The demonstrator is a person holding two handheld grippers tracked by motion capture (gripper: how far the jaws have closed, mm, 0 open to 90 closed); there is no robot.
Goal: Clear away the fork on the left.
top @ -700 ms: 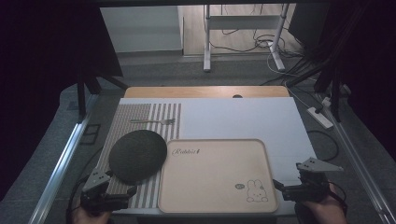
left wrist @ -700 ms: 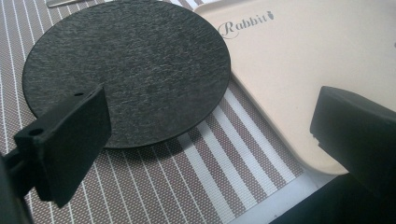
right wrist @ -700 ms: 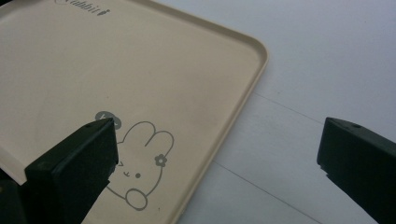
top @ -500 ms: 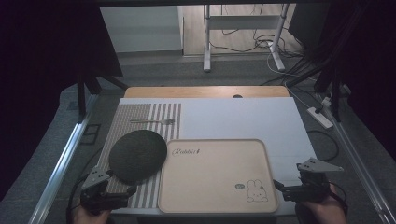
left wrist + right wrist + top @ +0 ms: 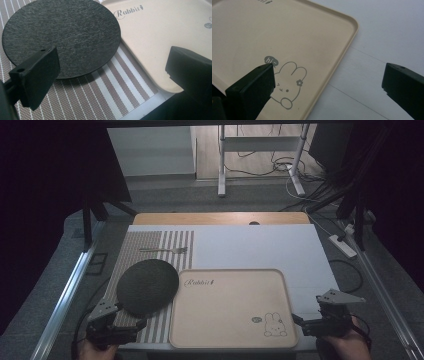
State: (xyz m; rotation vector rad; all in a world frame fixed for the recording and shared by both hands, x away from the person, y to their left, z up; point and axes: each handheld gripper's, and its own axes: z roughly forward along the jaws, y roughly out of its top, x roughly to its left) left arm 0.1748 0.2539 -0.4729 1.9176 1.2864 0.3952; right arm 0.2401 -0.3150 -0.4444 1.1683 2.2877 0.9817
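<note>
Approach step, I judge; left gripper (image 5: 131, 327) fingers released beside black plate (image 5: 147, 286); right gripper (image 5: 298, 321) released at tray (image 5: 227, 307) corner; next, grip the plate's rim.

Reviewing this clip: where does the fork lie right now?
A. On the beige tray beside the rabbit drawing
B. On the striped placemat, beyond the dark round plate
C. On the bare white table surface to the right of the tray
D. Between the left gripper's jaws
B. In the high view the fork lies on the striped placemat, farther from the person than the dark round plate, apart from the beige tray and from both grippers.
</note>
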